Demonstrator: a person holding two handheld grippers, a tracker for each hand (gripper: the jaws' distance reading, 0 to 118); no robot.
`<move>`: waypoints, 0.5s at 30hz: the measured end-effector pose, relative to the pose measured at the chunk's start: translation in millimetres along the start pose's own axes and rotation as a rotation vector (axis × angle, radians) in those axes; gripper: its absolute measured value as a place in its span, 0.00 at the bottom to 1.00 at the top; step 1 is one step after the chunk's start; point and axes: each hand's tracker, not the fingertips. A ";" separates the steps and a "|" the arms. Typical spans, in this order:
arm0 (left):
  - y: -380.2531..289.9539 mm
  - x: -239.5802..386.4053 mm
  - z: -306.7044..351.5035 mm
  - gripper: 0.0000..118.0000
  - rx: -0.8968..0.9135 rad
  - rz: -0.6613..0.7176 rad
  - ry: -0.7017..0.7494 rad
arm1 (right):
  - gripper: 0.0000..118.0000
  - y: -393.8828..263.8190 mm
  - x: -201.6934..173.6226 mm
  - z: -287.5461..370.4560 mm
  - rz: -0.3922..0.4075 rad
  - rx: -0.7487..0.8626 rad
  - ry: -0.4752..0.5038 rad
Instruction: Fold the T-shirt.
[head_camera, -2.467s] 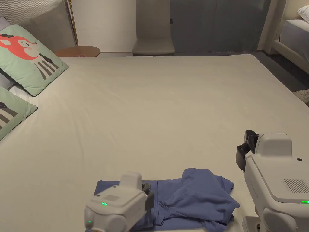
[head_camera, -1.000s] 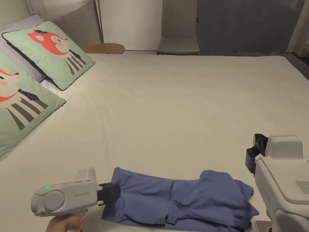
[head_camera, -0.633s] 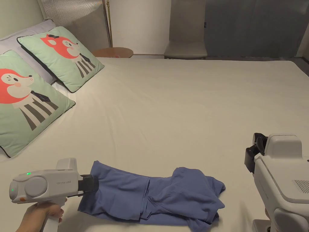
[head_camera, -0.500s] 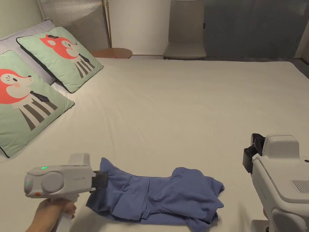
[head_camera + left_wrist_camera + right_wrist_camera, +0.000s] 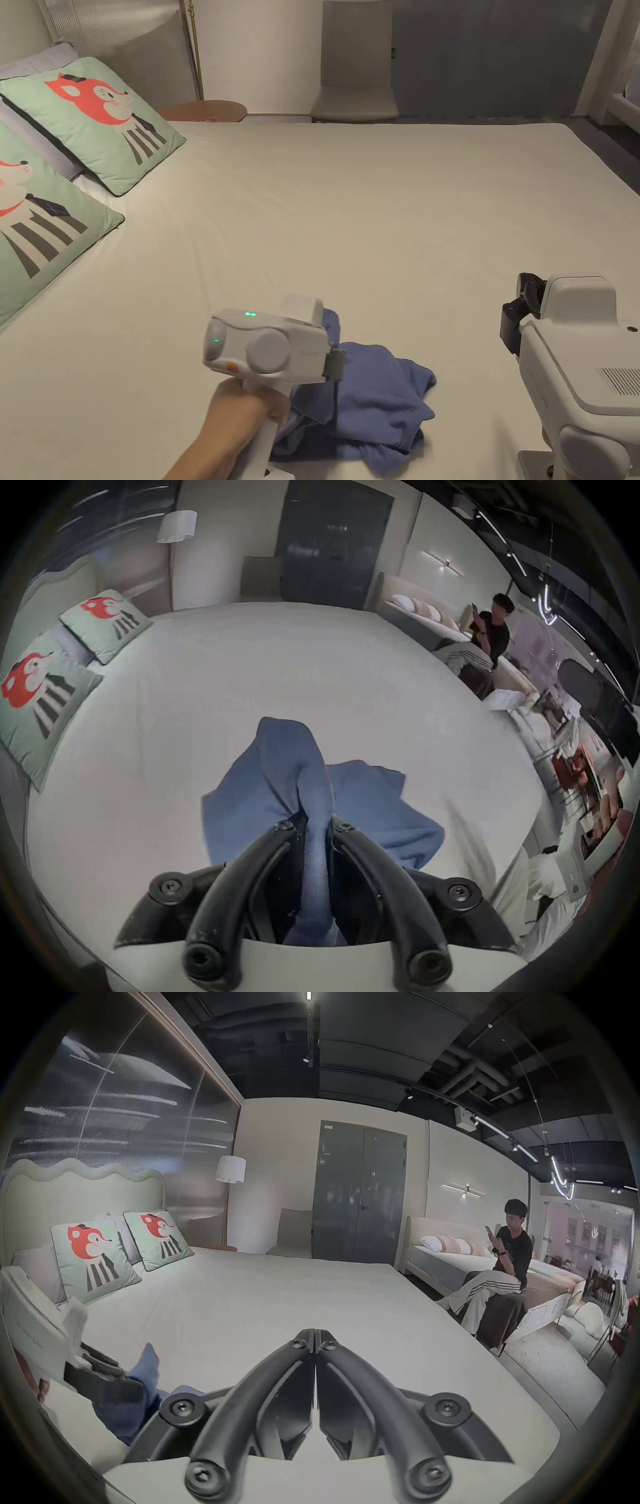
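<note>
Bed (image 5: pixel 387 206): broad and bare from 9 through 3 o'clock of the shirt, giving you free room; its near edge lay close at 6 o'clock. T-shirt (image 5: pixel 375 400): bunched near that edge. Left gripper (image 5: pixel 313 823): jaws pinched on a shirt fold, carrying it toward 3 o'clock, apparently mid-fold. Right gripper (image 5: pixel 315 1335): jaws closed, empty, well apart at 3 o'clock. Next, you would likely lay the fold flat and release.
</note>
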 end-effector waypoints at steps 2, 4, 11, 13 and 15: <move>-0.2 10.6 -20.1 0.05 -0.020 -0.018 -0.028 | 0.00 -1.7 4.4 1.9 0.000 -0.004 -0.007; -1.9 24.0 -38.0 0.05 -0.046 -0.023 -0.015 | 0.00 -3.3 9.5 0.2 0.002 -0.009 -0.015; -16.5 53.9 -63.3 0.23 -0.077 -0.053 -0.007 | 0.00 -3.8 22.7 5.1 -0.001 -0.020 -0.050; -15.5 54.9 -61.0 0.58 -0.063 -0.023 -0.093 | 0.00 -3.8 23.5 6.3 -0.001 -0.022 -0.054; -15.5 53.8 -54.9 0.87 -0.033 -0.006 -0.155 | 0.00 -3.2 23.4 6.6 -0.004 -0.024 -0.055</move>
